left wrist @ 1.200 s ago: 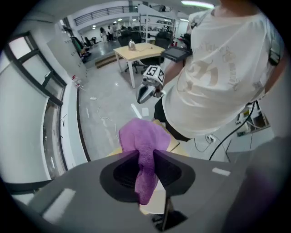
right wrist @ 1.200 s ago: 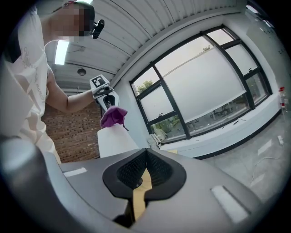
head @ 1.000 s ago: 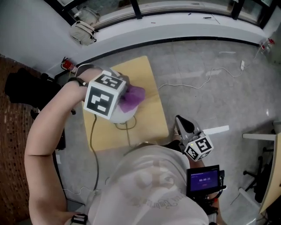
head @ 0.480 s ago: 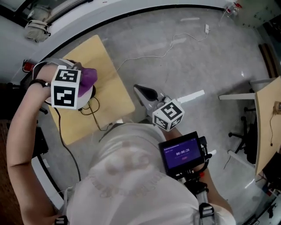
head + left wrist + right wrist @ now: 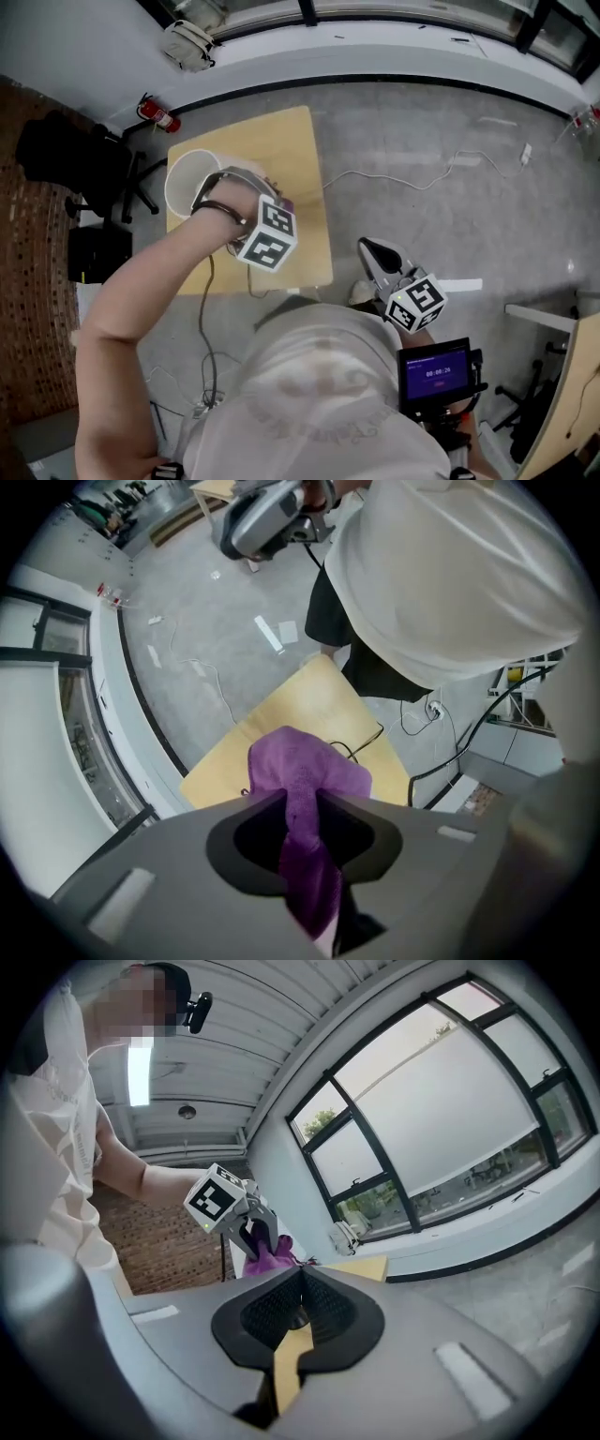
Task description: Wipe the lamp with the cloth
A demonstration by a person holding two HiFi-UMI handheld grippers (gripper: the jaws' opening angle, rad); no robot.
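The lamp [image 5: 186,180] shows as a white round shade at the left end of the yellow table [image 5: 292,150]. My left gripper [image 5: 279,212] points steeply down just right of the shade, shut on a purple cloth [image 5: 305,766] that bunches out past the jaws above the tabletop [image 5: 323,700]. Only a purple sliver of the cloth [image 5: 286,203] shows in the head view. From the right gripper view, the left gripper [image 5: 255,1230] and the cloth [image 5: 267,1260] hang over the table [image 5: 361,1267]. My right gripper [image 5: 369,250] stays off the table over the floor, its jaws together [image 5: 300,1275] and holding nothing.
A black lamp cord [image 5: 361,747] loops on the table and runs down off its near edge [image 5: 202,309]. A white cable [image 5: 422,178] lies on the grey floor. A black chair [image 5: 70,155] and a fire extinguisher [image 5: 157,116] stand left of the table.
My left gripper has sunk with the cloth from the top of the lamp shade to a spot beside it. The right gripper shifted only slightly. The head view swung about.
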